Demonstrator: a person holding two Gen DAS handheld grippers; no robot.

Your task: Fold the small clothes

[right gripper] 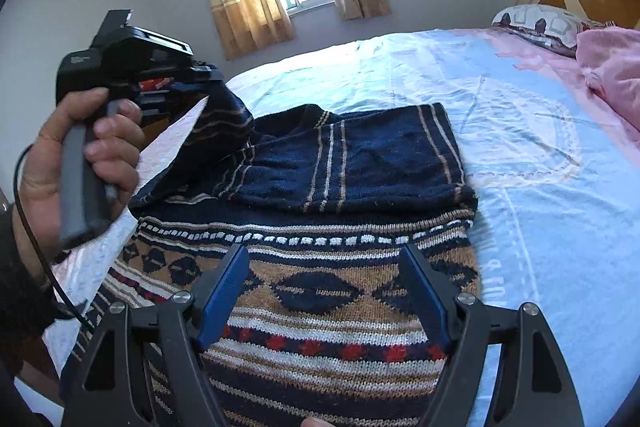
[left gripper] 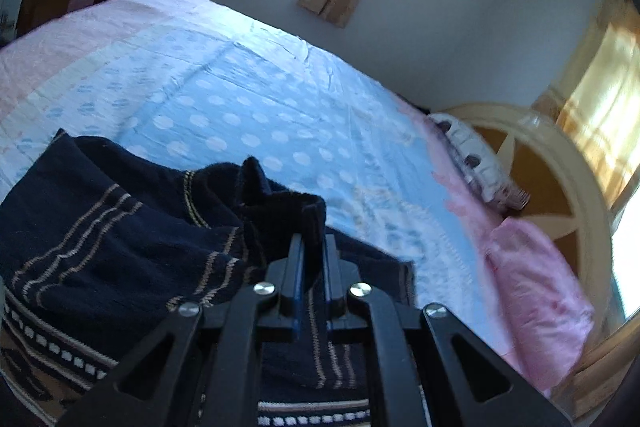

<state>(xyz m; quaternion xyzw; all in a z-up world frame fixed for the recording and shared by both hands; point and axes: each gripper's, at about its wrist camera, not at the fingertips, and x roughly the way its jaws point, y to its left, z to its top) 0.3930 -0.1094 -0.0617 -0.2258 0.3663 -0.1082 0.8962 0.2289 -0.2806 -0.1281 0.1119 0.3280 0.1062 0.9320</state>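
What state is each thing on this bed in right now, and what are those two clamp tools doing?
Sweater: lying on the bed, right sleeve folded across the chest, left sleeve lifted.
Left sleeve: pinched and raised off the bed.
Left gripper: jaws shut on the left sleeve.
Right gripper: jaws open, hovering over the sweater.
Bedsheet: spread, lightly wrinkled.
Curtains: parted.

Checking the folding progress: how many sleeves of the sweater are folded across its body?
1 flat: right sleeve lies across the sweater. Left sleeve is pinched in the left hand-held gripper.
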